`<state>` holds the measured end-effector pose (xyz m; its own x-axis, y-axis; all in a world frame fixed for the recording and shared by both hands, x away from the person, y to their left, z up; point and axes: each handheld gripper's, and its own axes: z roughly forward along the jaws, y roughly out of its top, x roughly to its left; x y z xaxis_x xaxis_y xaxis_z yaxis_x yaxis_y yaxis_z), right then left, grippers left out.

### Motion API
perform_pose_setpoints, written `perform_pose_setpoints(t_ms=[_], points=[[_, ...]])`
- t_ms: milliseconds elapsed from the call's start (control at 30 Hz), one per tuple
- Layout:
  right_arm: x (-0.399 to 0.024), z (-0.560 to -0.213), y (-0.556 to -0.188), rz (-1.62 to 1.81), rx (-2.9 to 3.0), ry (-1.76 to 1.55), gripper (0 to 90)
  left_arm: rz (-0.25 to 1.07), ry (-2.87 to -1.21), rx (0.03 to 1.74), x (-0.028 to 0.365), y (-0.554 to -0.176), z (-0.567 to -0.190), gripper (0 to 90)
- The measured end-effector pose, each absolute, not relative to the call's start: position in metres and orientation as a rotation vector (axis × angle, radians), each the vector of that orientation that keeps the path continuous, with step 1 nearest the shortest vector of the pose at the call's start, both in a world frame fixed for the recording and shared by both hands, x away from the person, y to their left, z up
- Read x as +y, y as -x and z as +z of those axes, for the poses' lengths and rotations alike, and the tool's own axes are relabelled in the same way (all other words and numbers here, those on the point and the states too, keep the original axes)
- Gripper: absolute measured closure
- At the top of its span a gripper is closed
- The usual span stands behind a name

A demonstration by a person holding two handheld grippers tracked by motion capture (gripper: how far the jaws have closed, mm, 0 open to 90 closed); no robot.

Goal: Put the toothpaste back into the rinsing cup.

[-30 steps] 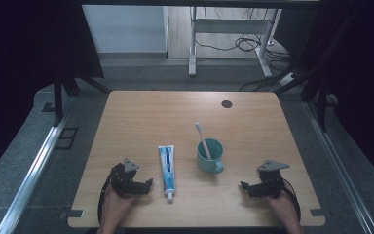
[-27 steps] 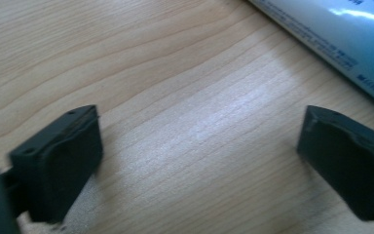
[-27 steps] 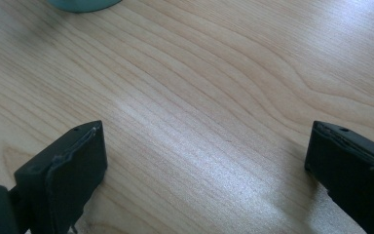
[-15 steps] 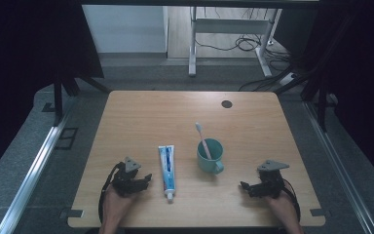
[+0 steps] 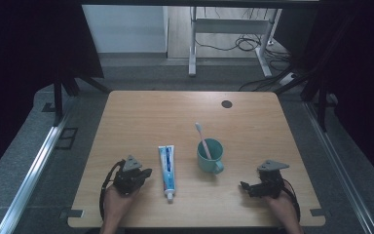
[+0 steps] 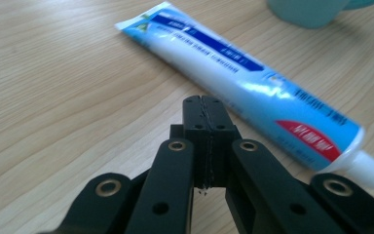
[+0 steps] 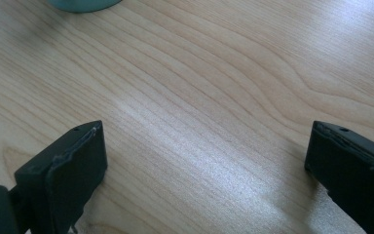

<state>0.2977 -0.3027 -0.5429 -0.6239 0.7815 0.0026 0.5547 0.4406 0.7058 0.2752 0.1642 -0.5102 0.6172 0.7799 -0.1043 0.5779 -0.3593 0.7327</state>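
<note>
The counter (image 5: 141, 122) is a wooden top with bare surface across its far half; a small dark disc (image 5: 227, 104) lies near the far right corner. All items sit in the near half, well inside the edges. Both hands enter over the near edge.

The left tool (image 5: 146, 172) is held low near the near-left part of the counter, pointing rightward toward the toothpaste tube (image 5: 166, 167), just beside it and not touching. Its jaws have just been closing and now stand together, pads pressed flat on each other, with nothing between them in the left gripper view (image 6: 204, 109).

The right tool (image 5: 244, 185) rests near the near-right part, pointing leftward. Its jaws stand wide apart over bare wood (image 7: 204, 161).

The toothpaste tube lies flat between the left tool and the teal mug (image 5: 210, 157). Its long axis runs near to far: cap toward the near edge, crimped end away. A toothbrush (image 5: 202, 137) stands tilted in the mug, head up and leaning to the far left.
</note>
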Motion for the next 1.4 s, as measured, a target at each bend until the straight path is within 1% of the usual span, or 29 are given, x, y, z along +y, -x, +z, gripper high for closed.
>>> perform_pose_setpoints(t_ms=[167,400,667,1133,1400], points=[[-0.303,-0.543,-0.298,0.982,2.373,-1.144,1.6,0.312,-2.078,1.040,0.155,-0.278,-0.507,89.5],[-0.303,-0.543,-0.298,0.982,2.372,-1.143,1.6,0.282,-2.091,0.990,0.130,-0.281,-0.498,89.5],[-0.303,-0.543,-0.298,0.982,2.373,-1.143,1.6,0.243,-2.126,0.950,0.109,-0.284,-0.502,89.5],[-0.303,-0.543,-0.298,0.982,2.373,-1.143,1.6,0.175,-2.158,0.930,0.096,-0.282,-0.512,89.5],[-0.303,-0.543,-0.298,0.982,2.372,-1.144,1.6,0.171,-2.160,0.936,0.102,-0.280,-0.510,89.5]])
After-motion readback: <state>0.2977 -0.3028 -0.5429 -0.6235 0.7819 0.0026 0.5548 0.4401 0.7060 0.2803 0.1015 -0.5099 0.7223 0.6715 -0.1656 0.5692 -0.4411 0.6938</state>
